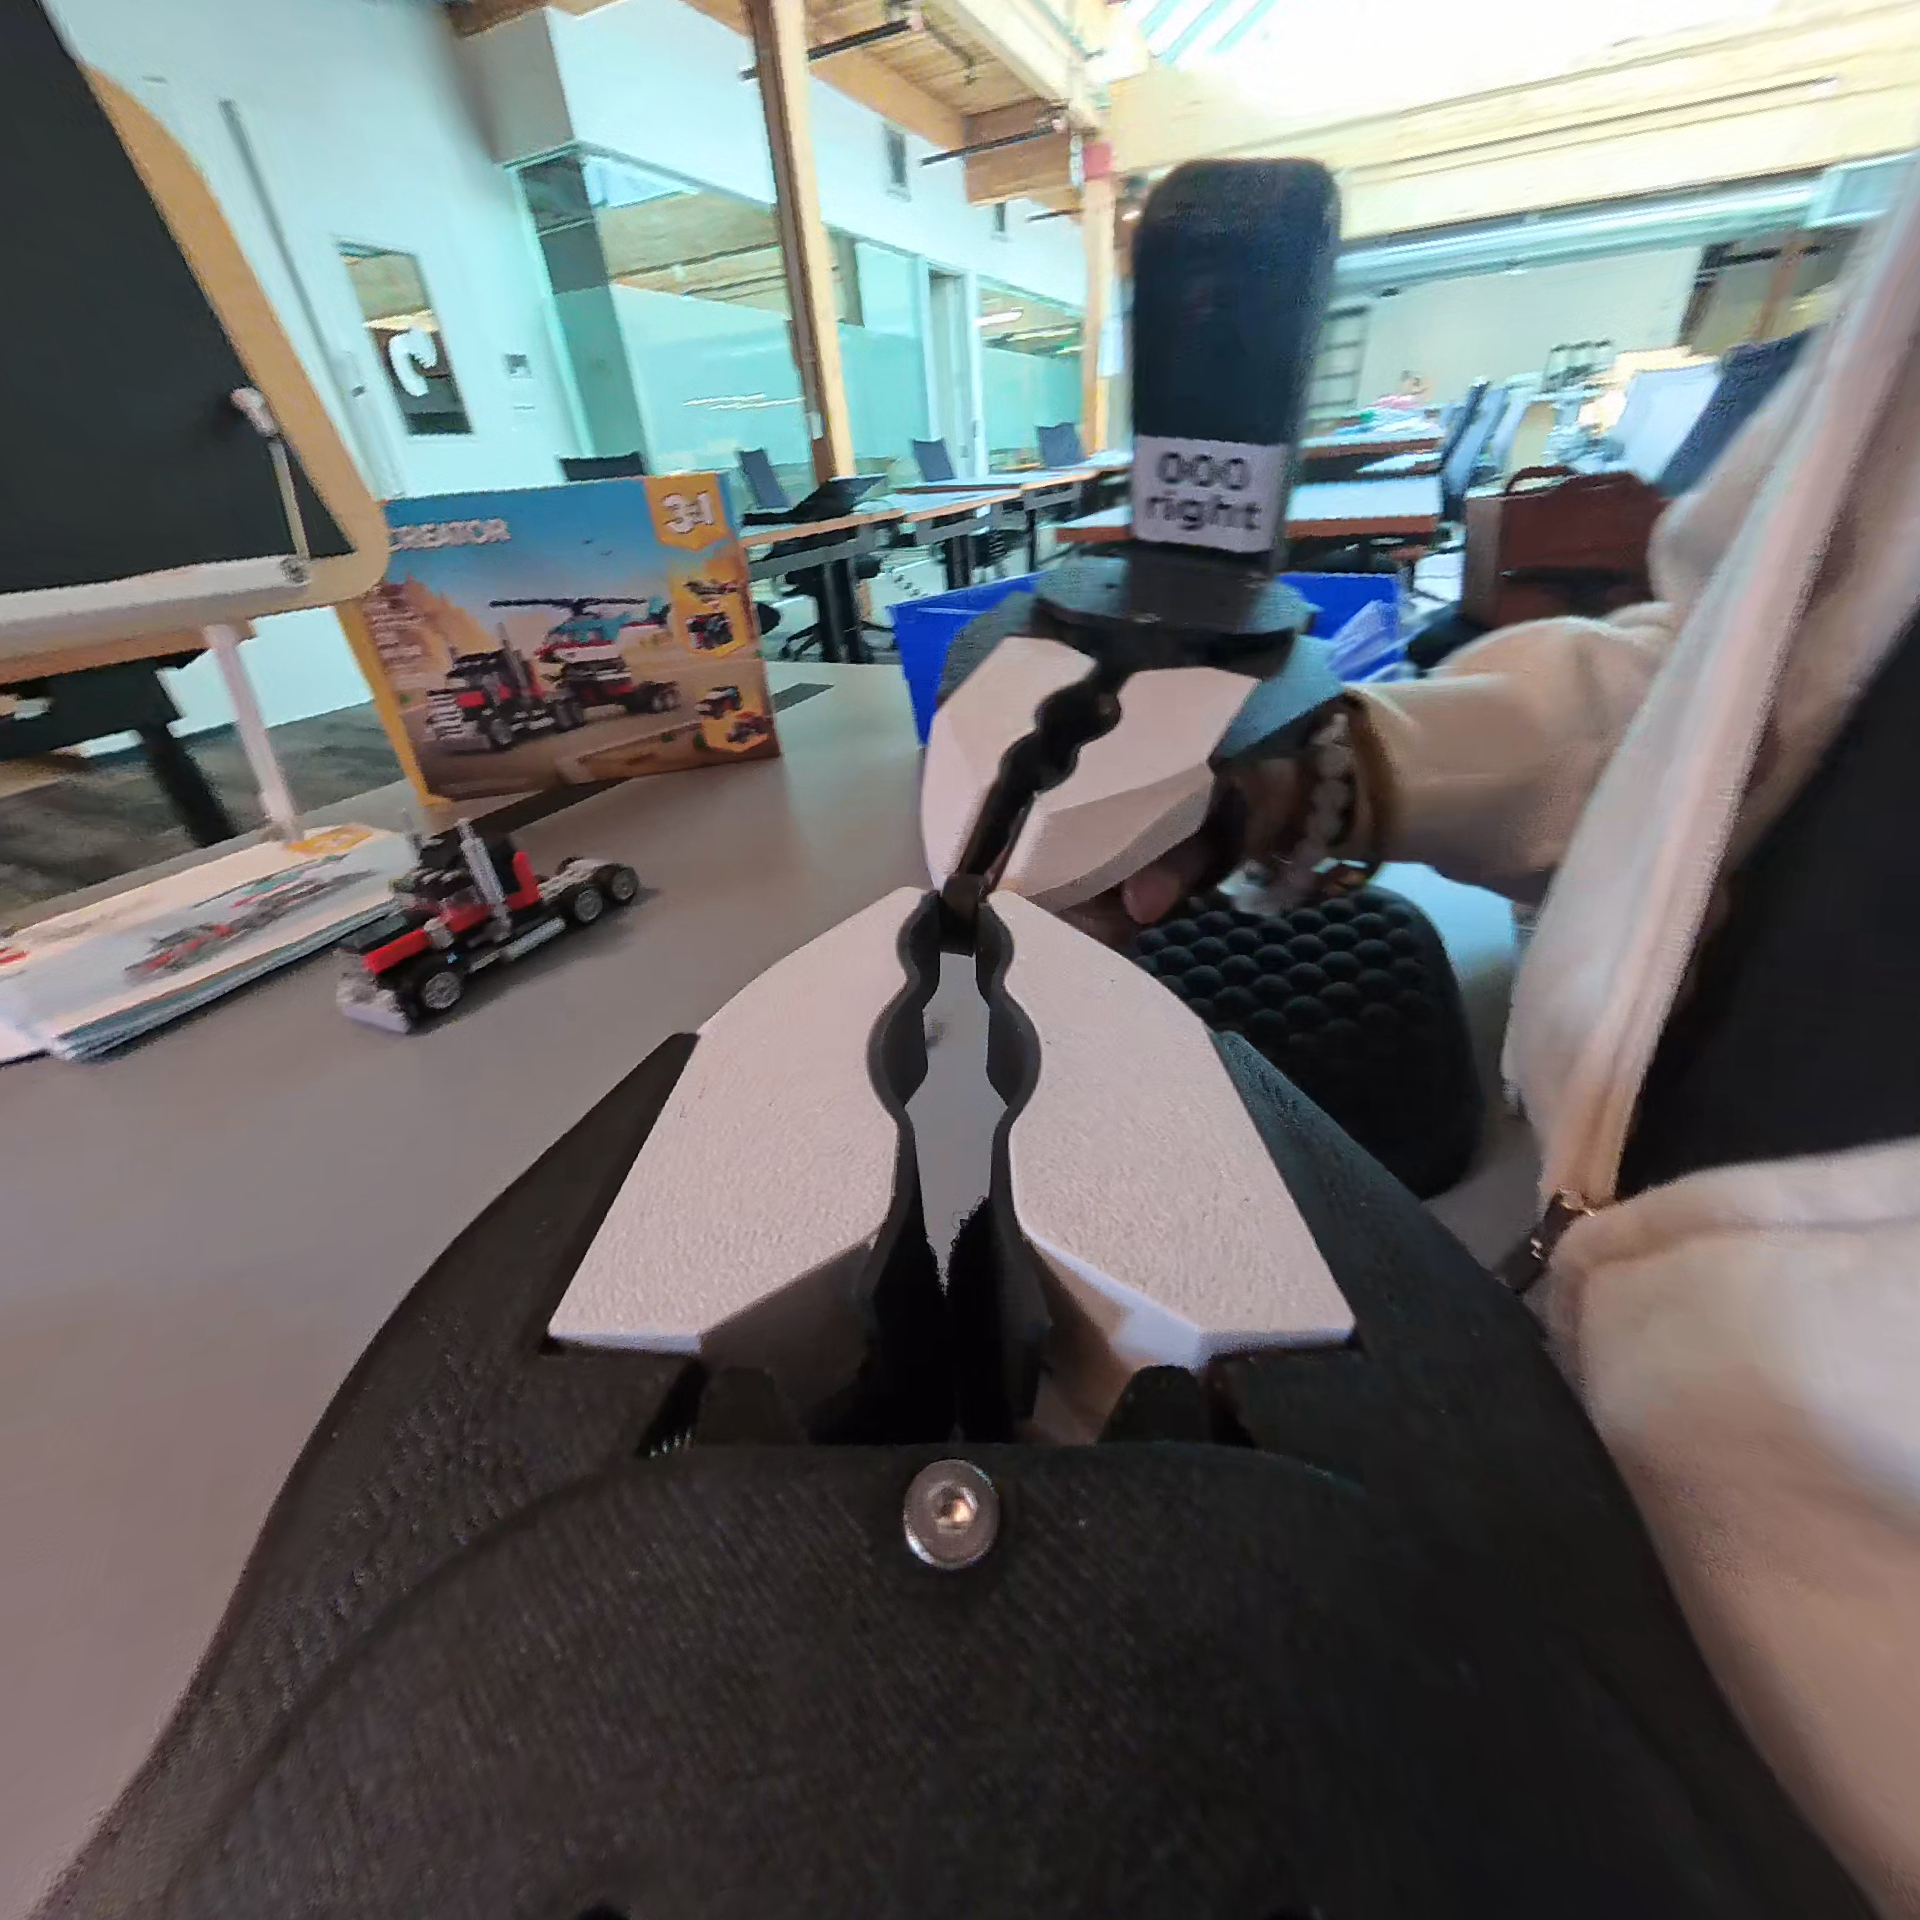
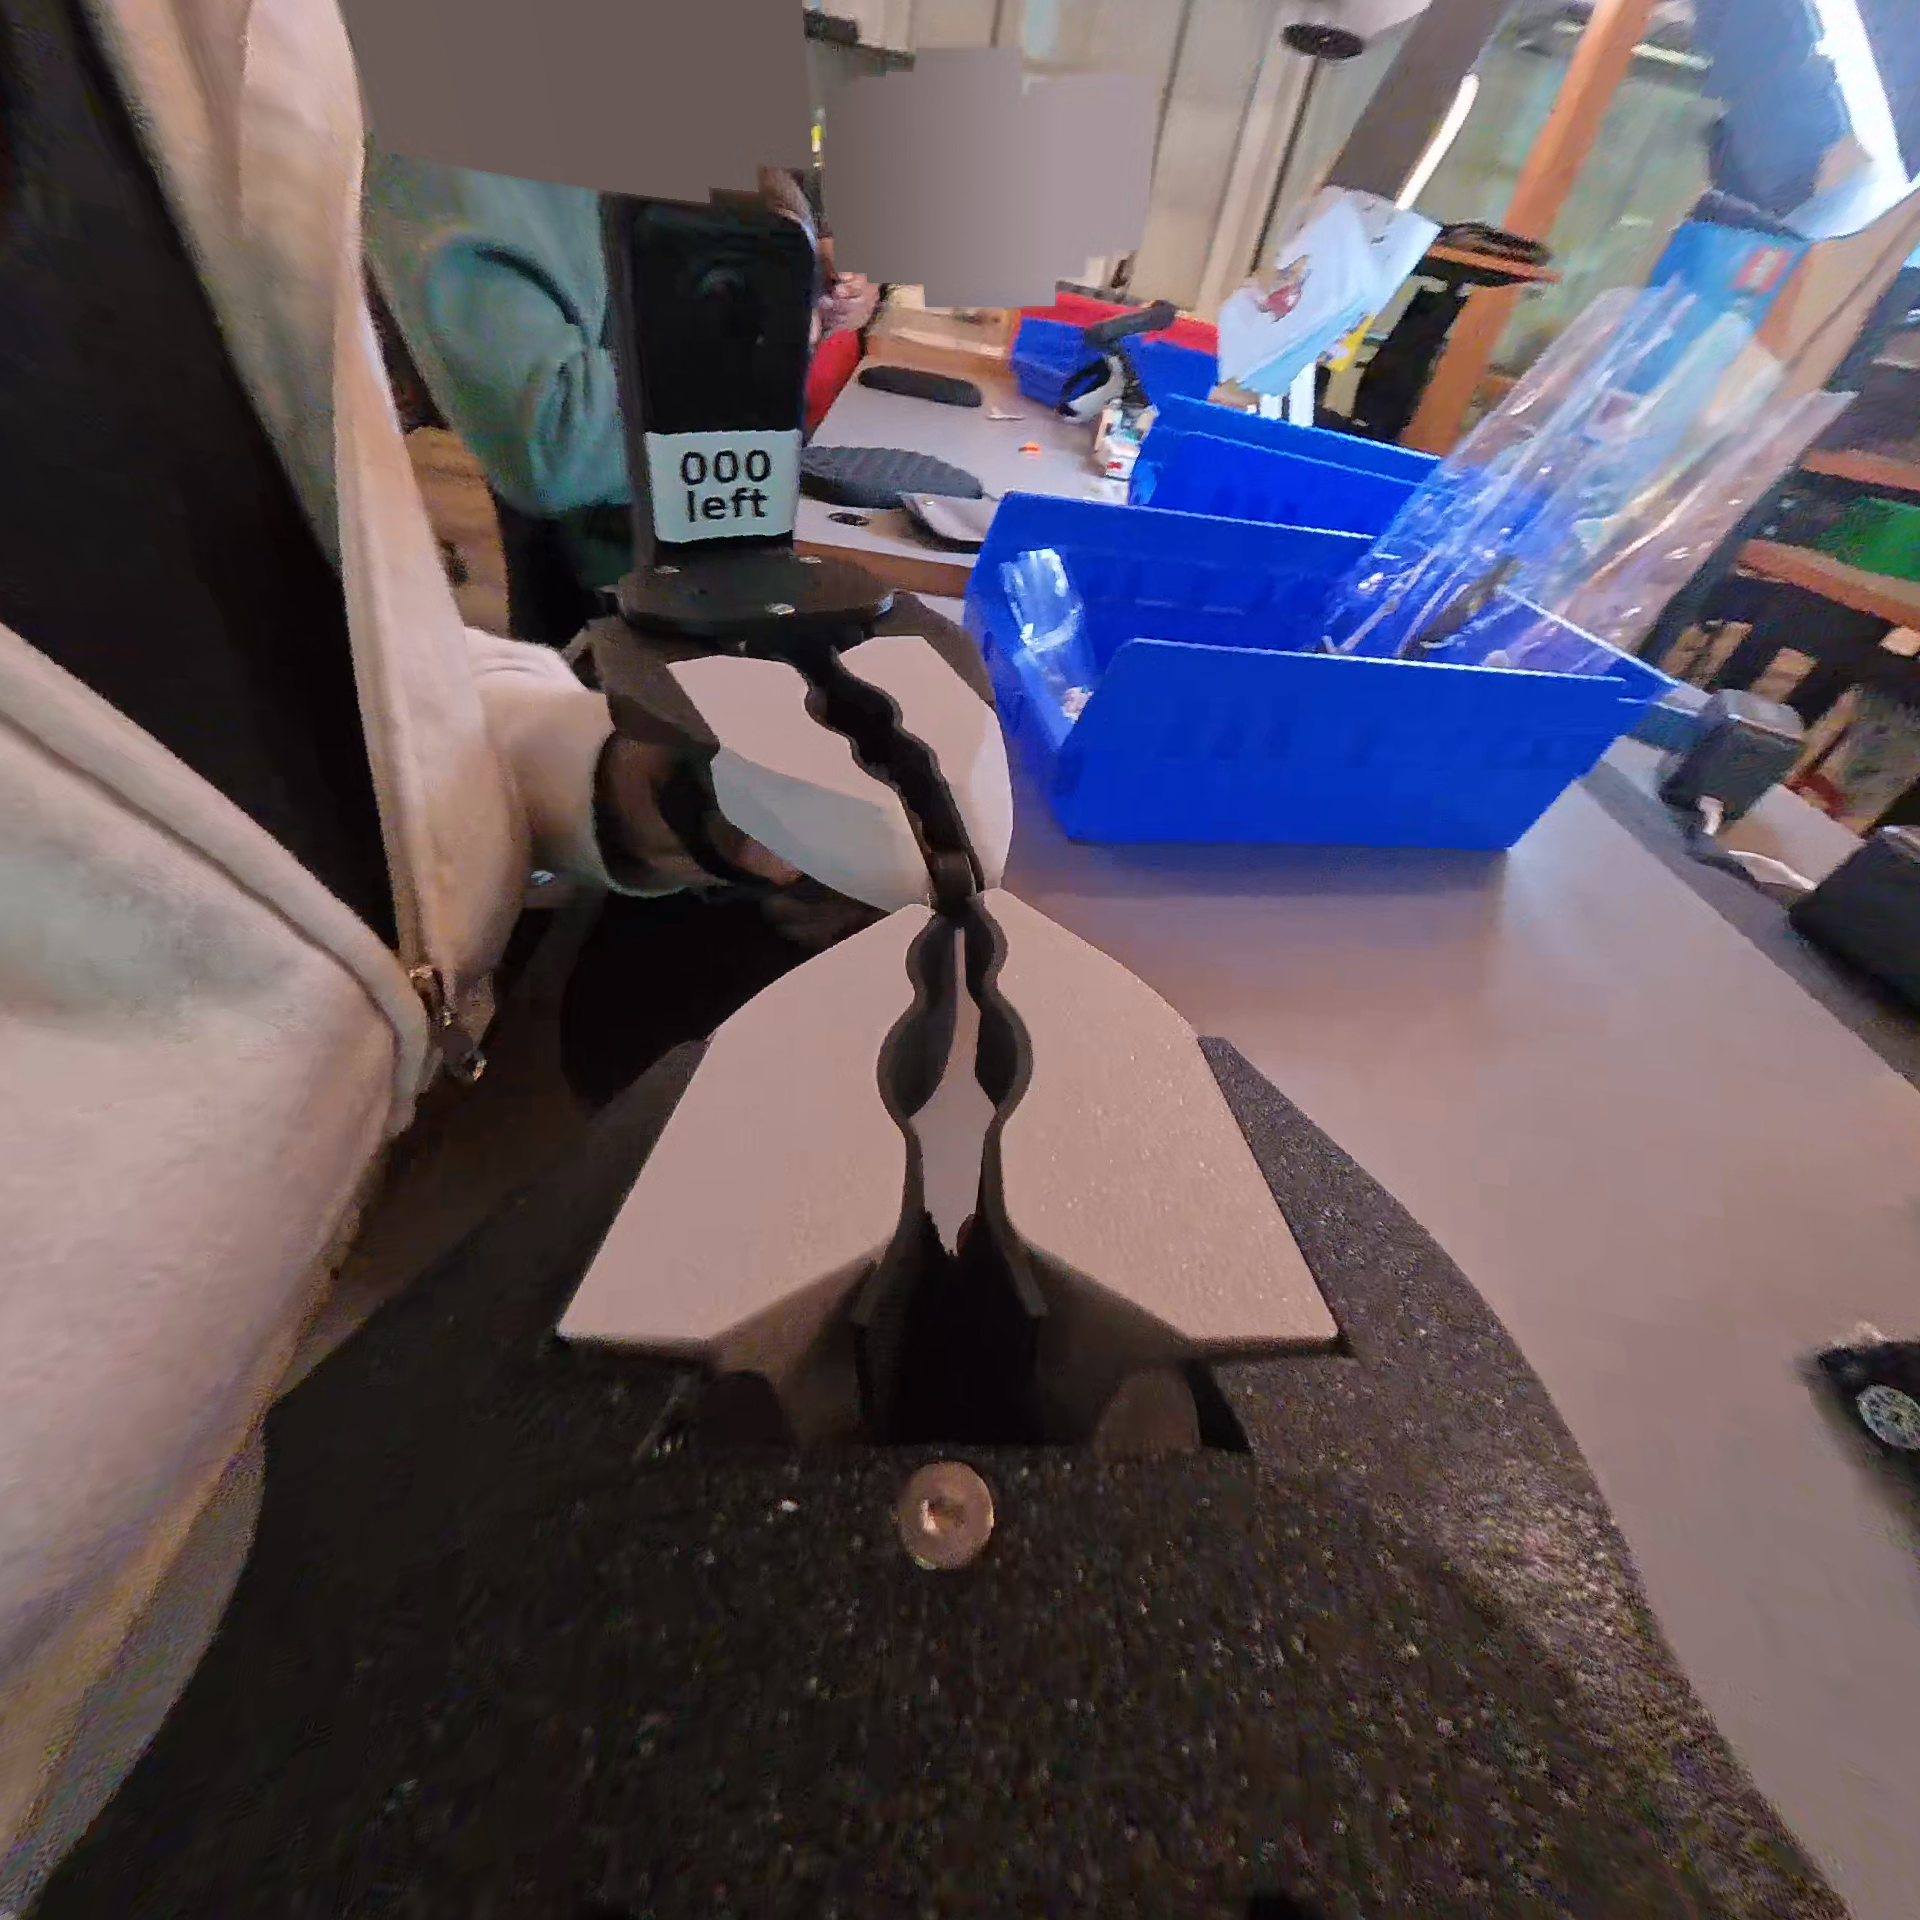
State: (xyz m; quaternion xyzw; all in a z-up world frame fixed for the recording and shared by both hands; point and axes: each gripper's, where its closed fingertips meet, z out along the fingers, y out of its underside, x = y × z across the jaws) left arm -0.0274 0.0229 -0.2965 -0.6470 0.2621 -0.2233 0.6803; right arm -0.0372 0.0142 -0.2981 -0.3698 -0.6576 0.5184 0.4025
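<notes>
My two grippers meet tip to tip above the grey table (image 1: pixel 208 1195). My left gripper (image 1: pixel 961 920) is shut on a small dark piece (image 1: pixel 964 902) at its fingertips. My right gripper (image 1: pixel 971 878) comes down from above, and its tips are closed on the same piece from the other end. In the right wrist view my right gripper (image 2: pixel 958 920) is shut at the tips on the small dark piece (image 2: pixel 954 880). There the left gripper (image 2: pixel 954 868) clamps the piece from above. The piece's shape is too small to make out.
A black, red and white toy truck (image 1: pixel 488 925) stands left on the table beside an open booklet (image 1: pixel 177 935) and a picture box (image 1: pixel 566 634). A blue bin (image 2: pixel 1299 748) holds clear plastic bags (image 2: pixel 1558 499). A black honeycomb cushion (image 1: pixel 1320 1029) lies near the person's cream sleeve (image 1: pixel 1475 748).
</notes>
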